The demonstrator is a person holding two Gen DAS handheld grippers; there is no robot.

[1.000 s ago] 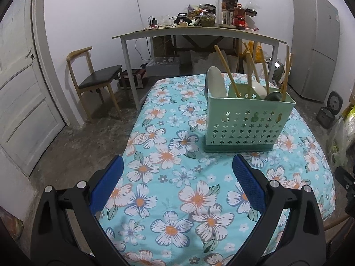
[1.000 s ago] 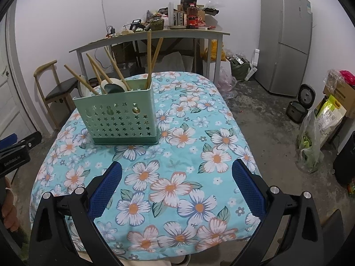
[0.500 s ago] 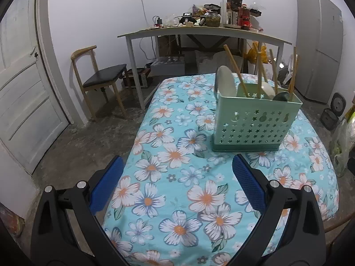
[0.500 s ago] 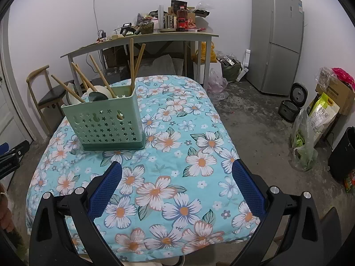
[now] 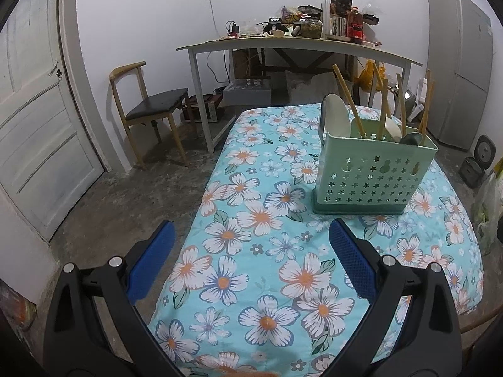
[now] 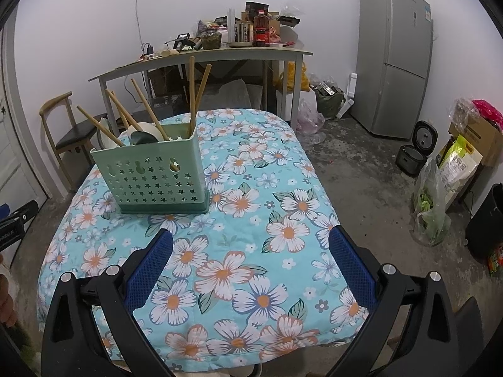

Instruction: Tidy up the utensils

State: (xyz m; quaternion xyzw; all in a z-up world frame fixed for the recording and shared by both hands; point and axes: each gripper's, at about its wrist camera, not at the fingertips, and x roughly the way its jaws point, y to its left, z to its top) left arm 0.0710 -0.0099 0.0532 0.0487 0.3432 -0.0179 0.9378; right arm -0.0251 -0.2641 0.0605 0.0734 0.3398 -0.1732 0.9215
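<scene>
Both grippers empty, fingers spread wide. Left gripper (image 5: 250, 245) hangs over the near left edge of the table (image 5: 251, 282), half over bare floor. Right gripper (image 6: 251, 248) sits over the near middle of the floral cloth. Nothing between either pair of pads.

The task's thing: green caddy (image 6: 157, 172), upright on the cloth, far-left in the right view, far-right in the left view, well apart from both grippers. It already holds chopsticks (image 6: 147, 110) leaning at mixed angles, plus spoons (image 6: 146, 130); a pale spoon (image 5: 334, 114) sticks up at the caddy's left end. No loose utensils visible on the cloth, so the job looks close to finished or finished.

Risks, as a judgement:
- Chopsticks lean outward over the rim; a gripper reaching in from above could knock one out or lever the caddy over.
- Caddy is tall, likely light, on soft cloth; a sideways push could tip or slide it.
- Cloth drapes over the table edge; snagging it with a finger could drag the caddy along.
- Left gripper is off the table edge, so a blind reach right could clip the caddy's side.
- Wide fingers could catch two sticks at once.

Cannot tell which compartment holds what.
</scene>
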